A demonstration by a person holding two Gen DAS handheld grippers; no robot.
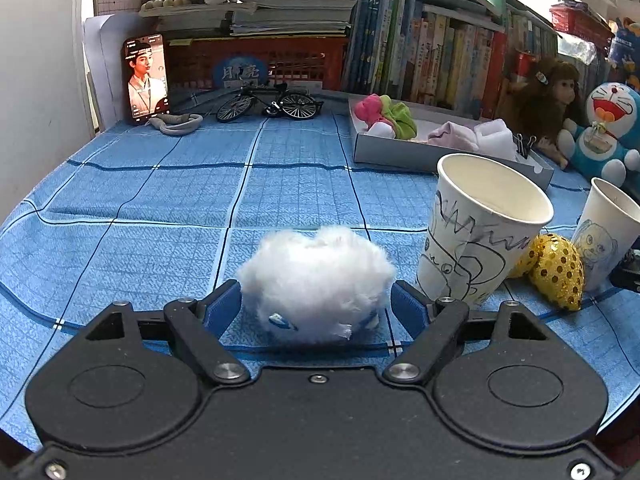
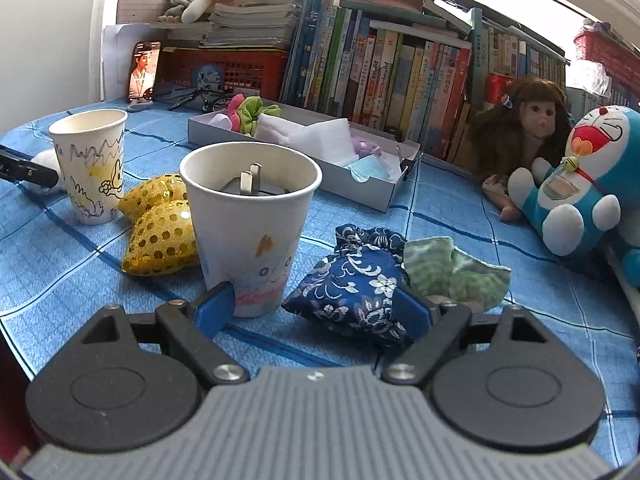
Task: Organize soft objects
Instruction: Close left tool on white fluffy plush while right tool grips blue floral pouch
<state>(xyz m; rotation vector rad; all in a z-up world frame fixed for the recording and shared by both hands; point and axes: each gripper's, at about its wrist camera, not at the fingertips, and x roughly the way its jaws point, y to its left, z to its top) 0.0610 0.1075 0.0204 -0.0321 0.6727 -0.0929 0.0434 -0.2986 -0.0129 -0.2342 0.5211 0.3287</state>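
A white fluffy ball (image 1: 316,276) rests on the blue checked cloth between the blue pads of my left gripper (image 1: 318,304). The pads stand at its two sides and the fluff is not squashed. My right gripper (image 2: 314,308) is open and low over the cloth. A blue floral pouch (image 2: 356,284) lies between its fingers, against the right pad. The left pad stands at the base of a paper cup (image 2: 248,216) that holds a grey charger plug. A gold sequin star (image 2: 160,232) lies between the two cups. Beside the pouch sits a green checked cloth (image 2: 456,272).
A grey shallow box (image 2: 352,190) with scrunchies and white pads stands behind the cups. A drawn-on cup (image 1: 480,232) stands right of the ball. A doll (image 2: 528,128) and a blue plush cat (image 2: 580,184) lean on the row of books. A toy bicycle (image 1: 268,104) and a phone (image 1: 146,78) stand at the back.
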